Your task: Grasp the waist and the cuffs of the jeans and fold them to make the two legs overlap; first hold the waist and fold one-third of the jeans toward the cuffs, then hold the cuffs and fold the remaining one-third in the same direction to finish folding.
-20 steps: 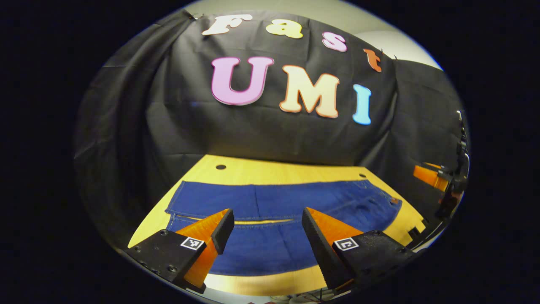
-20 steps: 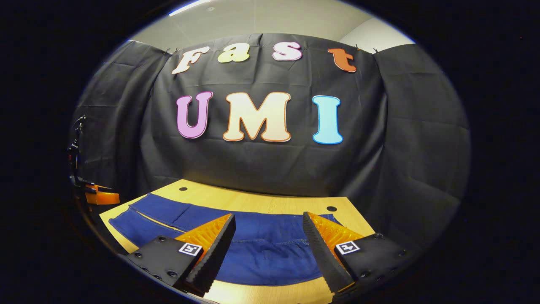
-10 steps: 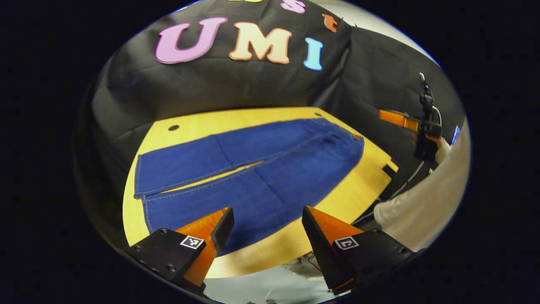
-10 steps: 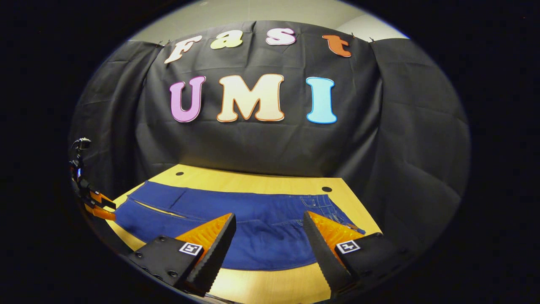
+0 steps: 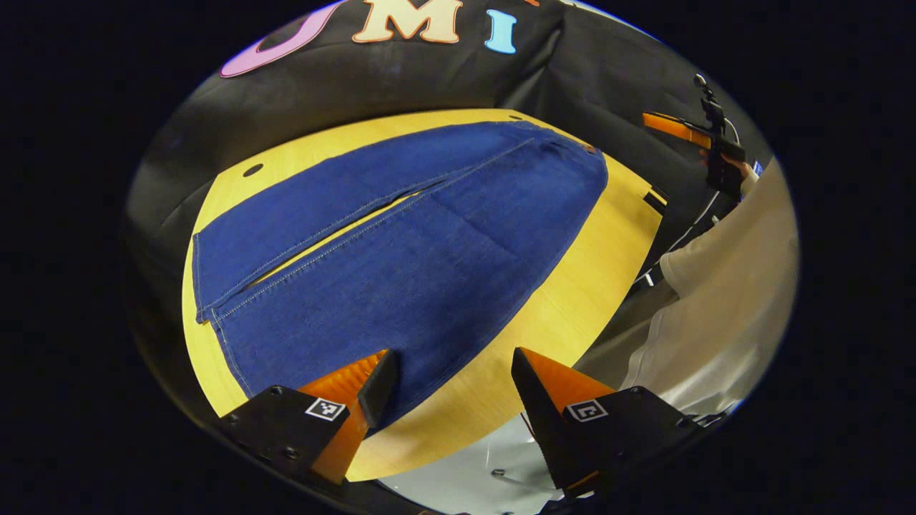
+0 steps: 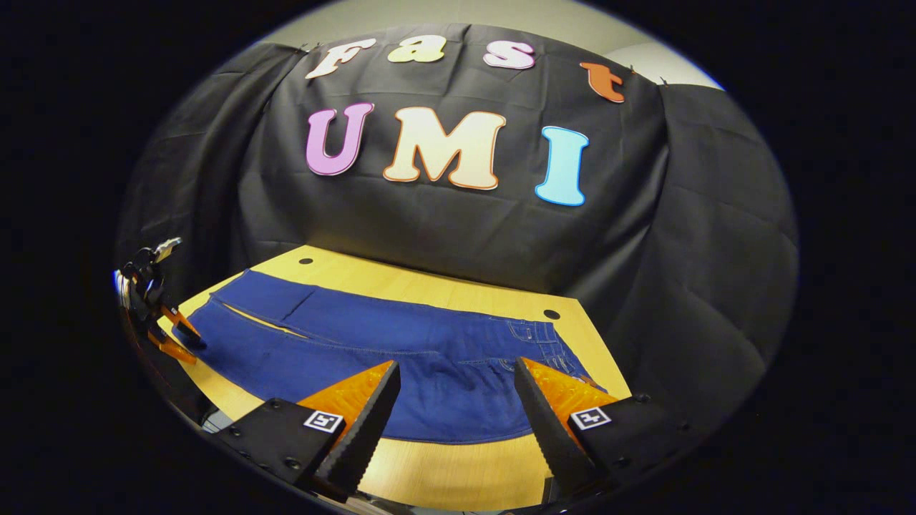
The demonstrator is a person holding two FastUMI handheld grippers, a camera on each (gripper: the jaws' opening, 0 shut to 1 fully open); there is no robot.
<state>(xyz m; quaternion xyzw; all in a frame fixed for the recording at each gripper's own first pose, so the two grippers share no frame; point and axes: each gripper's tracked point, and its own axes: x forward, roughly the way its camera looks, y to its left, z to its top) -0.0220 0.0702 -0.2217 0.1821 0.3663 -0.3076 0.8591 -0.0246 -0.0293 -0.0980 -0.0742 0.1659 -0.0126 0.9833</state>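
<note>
the blue jeans (image 5: 401, 236) lie flat and spread out on the yellow tabletop (image 5: 572, 286), both legs side by side with a thin gap between them. the cuffs are at one end and the waist (image 6: 537, 343) at the other. the left gripper (image 5: 447, 390) hangs above the near edge of the tabletop by the cuffs, its jaws wide apart and holding nothing. the right gripper (image 6: 454, 400) hangs above the waist end, jaws wide too, with nothing in them. in the left gripper view, a pale sleeve (image 5: 723, 286) shows at the side.
</note>
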